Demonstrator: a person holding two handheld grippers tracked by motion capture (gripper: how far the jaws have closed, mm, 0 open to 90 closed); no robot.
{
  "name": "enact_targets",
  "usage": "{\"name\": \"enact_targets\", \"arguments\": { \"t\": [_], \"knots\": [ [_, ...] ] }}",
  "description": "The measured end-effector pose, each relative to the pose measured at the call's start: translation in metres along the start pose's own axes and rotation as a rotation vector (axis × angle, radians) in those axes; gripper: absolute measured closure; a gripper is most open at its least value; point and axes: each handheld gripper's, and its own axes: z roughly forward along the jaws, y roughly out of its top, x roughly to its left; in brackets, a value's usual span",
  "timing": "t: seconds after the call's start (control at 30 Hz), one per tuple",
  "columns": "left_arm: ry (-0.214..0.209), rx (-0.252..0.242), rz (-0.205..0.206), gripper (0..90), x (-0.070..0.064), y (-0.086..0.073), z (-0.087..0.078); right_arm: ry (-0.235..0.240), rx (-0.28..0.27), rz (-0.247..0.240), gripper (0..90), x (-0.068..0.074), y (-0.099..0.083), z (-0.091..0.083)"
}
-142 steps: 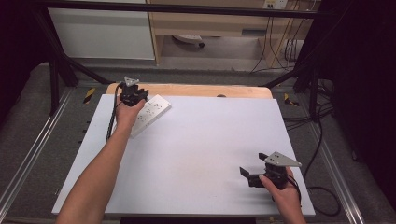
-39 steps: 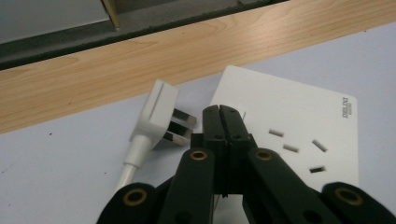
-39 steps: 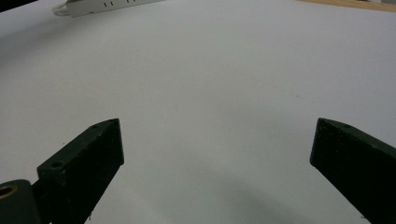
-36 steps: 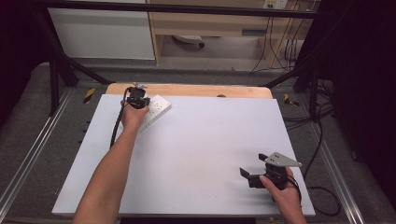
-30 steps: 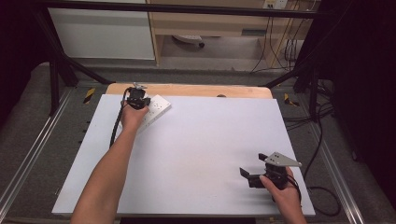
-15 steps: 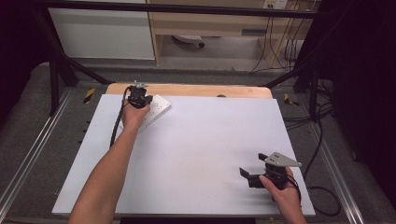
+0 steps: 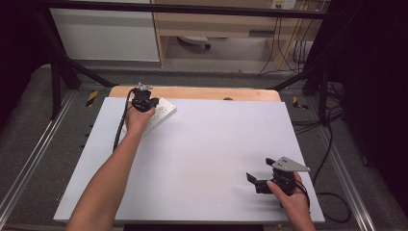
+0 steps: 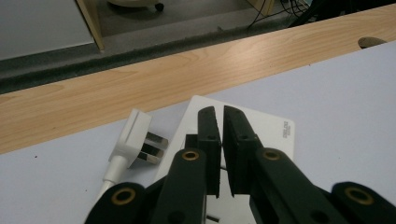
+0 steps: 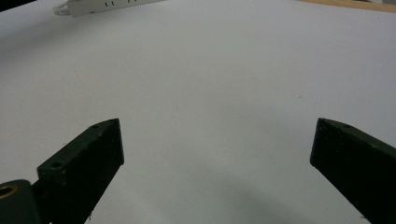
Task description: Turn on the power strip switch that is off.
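Two grippers on a white board: one pinched nearly together over a power strip, one spread wide over bare surface.

Left gripper (image 8: 219,154) has its black jaws drawn almost together, a thin slit between them with nothing seen in it, poised over the far end of the white power strip (image 8: 261,128); in the high view this gripper (image 7: 143,101) sits at the far left corner with the strip (image 7: 161,113) angled beneath the hand. Just left of the strip lies a white plug (image 8: 140,140), prongs facing the strip, its cord running toward the camera. Right gripper (image 9: 219,154) holds its jaws wide apart above bare white board (image 7: 202,154), near the near right edge (image 7: 264,183). Beyond the board runs a wooden table edge (image 8: 116,93).
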Motion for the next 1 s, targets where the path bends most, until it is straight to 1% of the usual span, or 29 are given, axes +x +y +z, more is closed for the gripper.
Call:
{"name": "enact_targets", "arguments": {
  "t": [0.23,0.33,0.6,0.77,0.93,1.0],
  "knots": [
    [-0.005,-0.010,-0.004,83.8,-0.0011,0.0006,-0.0001,0.000,0.000,0.001,3.2,-0.0004,-0.0001,0.0001],
    [-0.008,-0.017,-0.006,81.7,-0.0015,0.0013,-0.0008,0.001,0.000,0.000,3.2,-0.0004,-0.0001,0.0003],
    [-0.019,-0.025,-0.001,72.3,-0.0038,0.0033,-0.0043,0.002,0.002,0.002,3.2,0.0000,-0.0001,0.0008],
    [-0.018,-0.038,-0.007,65.6,-0.0055,0.0047,-0.0063,0.002,0.000,-0.001,3.2,0.0004,0.0000,0.0009],
    [-0.023,-0.045,0.001,58.9,-0.0071,0.0058,-0.0076,0.004,-0.001,-0.001,3.2,0.0001,0.0002,0.0010],
    [-0.028,-0.045,0.004,58.0,-0.0076,0.0061,-0.0084,0.004,0.000,-0.001,3.2,0.0003,0.0002,0.0011]
  ]
}}
